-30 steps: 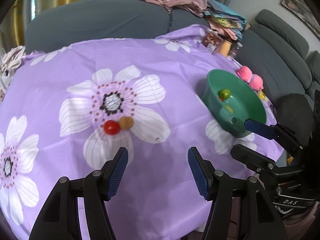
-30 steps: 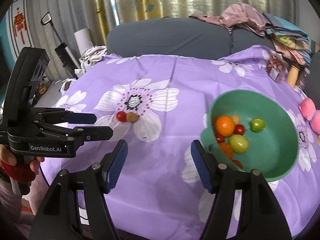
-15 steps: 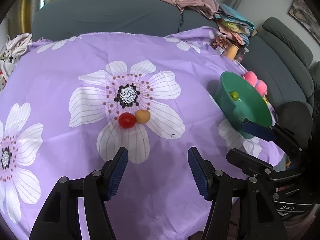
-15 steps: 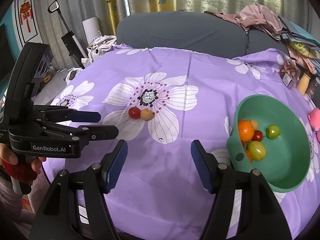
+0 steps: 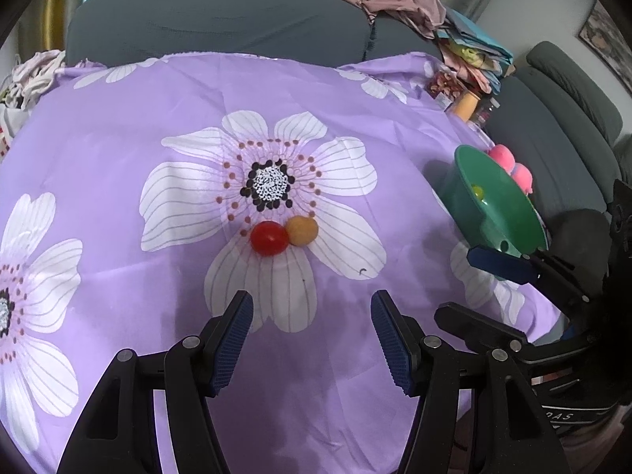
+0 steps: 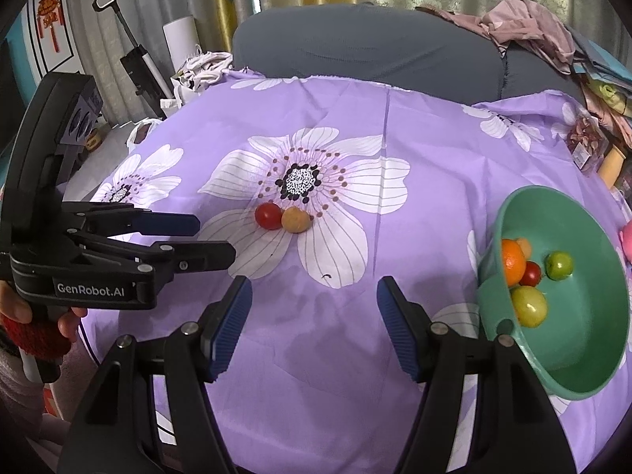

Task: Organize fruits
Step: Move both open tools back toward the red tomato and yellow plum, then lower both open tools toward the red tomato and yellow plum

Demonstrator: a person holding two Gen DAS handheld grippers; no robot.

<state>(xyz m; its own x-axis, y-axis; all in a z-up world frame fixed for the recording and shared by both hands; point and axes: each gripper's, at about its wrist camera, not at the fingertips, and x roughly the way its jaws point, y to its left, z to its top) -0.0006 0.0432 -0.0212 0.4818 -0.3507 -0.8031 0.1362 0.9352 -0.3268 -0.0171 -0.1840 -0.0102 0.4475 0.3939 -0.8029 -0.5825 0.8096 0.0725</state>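
A red tomato (image 5: 269, 238) and a yellow-orange fruit (image 5: 302, 230) lie touching each other on a white flower of the purple tablecloth (image 5: 118, 126). My left gripper (image 5: 312, 316) hangs open just short of them, nothing between its blue pads. In the right wrist view the same tomato (image 6: 268, 216) and yellow fruit (image 6: 295, 219) lie ahead of my right gripper (image 6: 314, 300), which is also open and holds nothing. The left gripper (image 6: 215, 237) reaches in from the left. A green bowl (image 6: 584, 335) at the right holds an orange (image 6: 512, 261) and several small fruits.
A grey sofa (image 6: 355, 43) with piled clothes (image 6: 525, 31) stands behind the table. Jars and a snack packet (image 6: 588, 146) sit at the far right edge, with a pink toy (image 5: 513, 166) beyond the bowl (image 5: 493, 213). A hand in a red cuff (image 6: 35, 335) holds the left gripper.
Both grippers have come forward and down toward the tomato and yellow fruit, which look larger and nearer. The bowl has slid toward the right edge of both views. Jaws unchanged.
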